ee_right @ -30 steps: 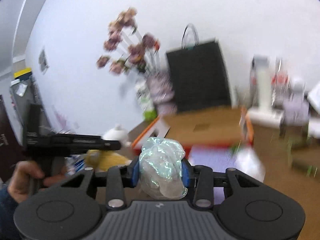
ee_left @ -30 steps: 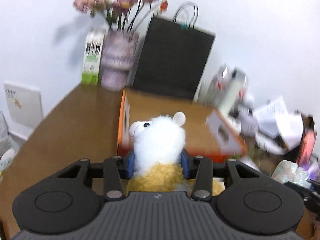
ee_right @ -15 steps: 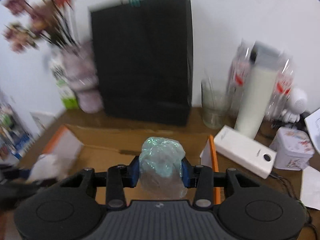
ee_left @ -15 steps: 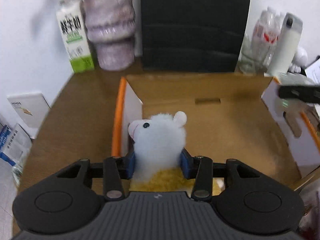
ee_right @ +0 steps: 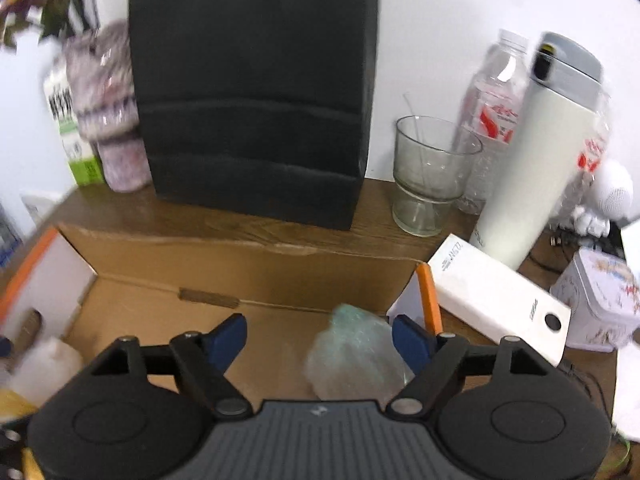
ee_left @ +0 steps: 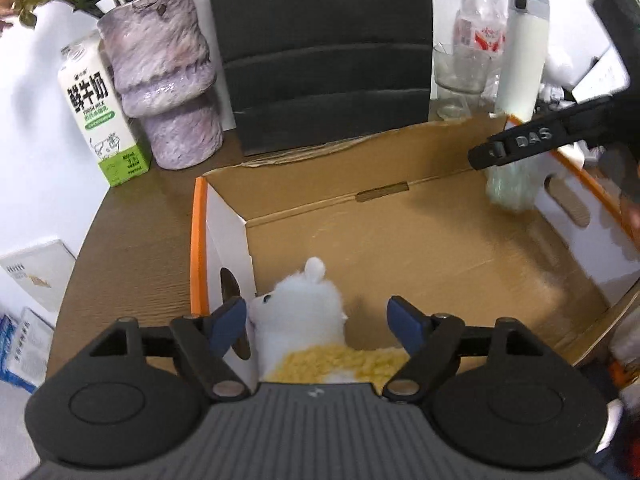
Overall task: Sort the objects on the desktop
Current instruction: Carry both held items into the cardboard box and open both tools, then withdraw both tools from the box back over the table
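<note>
- Plush toy point(ee_left: 300, 312), white with a yellow body, low in the near left corner of the cardboard box point(ee_left: 400, 236), against the white side wall.
- Left tool point(ee_left: 316, 318) with jaws opening, blue pads clear of the plush on both sides; released, nothing gripped.
- Crumpled iridescent wrap point(ee_right: 356, 356) at the right end of the same box, by the orange-edged wall.
- Right tool point(ee_right: 318, 332) likewise opening, right pad just beside the wrap, not pressing; released.
- Judged step: dropping both items into the box.
- Best done by letting the jaws spread fully, then lifting straight up and back, so no pad snags fur or film.
- Worth keeping both tools apart on withdrawal and clear of the box walls.
- Worth sparing the glass cup point(ee_right: 430, 176) and white flask point(ee_right: 532, 168) on the counter point(ee_left: 132, 248) behind.
</note>
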Available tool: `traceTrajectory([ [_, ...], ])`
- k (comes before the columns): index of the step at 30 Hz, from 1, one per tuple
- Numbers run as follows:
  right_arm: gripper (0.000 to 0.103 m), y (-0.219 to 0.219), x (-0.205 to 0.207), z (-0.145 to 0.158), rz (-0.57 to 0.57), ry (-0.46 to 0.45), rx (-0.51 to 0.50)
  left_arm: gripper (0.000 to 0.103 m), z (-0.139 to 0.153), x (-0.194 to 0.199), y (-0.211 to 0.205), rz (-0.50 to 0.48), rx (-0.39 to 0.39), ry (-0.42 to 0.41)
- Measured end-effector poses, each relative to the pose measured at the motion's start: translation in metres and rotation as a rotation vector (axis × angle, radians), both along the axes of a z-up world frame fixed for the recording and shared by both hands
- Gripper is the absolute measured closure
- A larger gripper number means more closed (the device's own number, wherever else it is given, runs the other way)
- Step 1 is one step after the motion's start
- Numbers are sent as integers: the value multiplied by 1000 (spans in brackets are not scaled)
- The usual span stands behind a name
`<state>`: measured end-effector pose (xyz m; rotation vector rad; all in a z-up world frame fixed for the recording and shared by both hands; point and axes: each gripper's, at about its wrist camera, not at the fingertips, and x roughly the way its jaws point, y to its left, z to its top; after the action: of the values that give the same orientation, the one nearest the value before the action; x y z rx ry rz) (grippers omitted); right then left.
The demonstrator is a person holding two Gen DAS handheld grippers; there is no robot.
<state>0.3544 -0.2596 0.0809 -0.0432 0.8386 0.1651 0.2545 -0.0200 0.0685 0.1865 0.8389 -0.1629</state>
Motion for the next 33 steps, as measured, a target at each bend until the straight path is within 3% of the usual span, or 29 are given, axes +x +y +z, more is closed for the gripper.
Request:
traceTrajectory([
  [6,21,-9,-26,24,-7,34,137,14,33,0,12,108,-178,31],
  [13,20,-2,-88,55,19,-51,123,6,60,-46,16,137,-172,-63],
  [16,14,2,-130,65,52,-112,142,1,66,-79,21,140,-207,-118],
  [22,11,-3,-223,64,97,-215,180,0,54,-151,24,108,-236,-195],
  [28,5,-12,-308,54,107,-345,171,0,34,-219,23,74,-184,-297],
  [33,1,-18,-364,39,97,-378,249,0,20,-267,30,101,-229,-358],
])
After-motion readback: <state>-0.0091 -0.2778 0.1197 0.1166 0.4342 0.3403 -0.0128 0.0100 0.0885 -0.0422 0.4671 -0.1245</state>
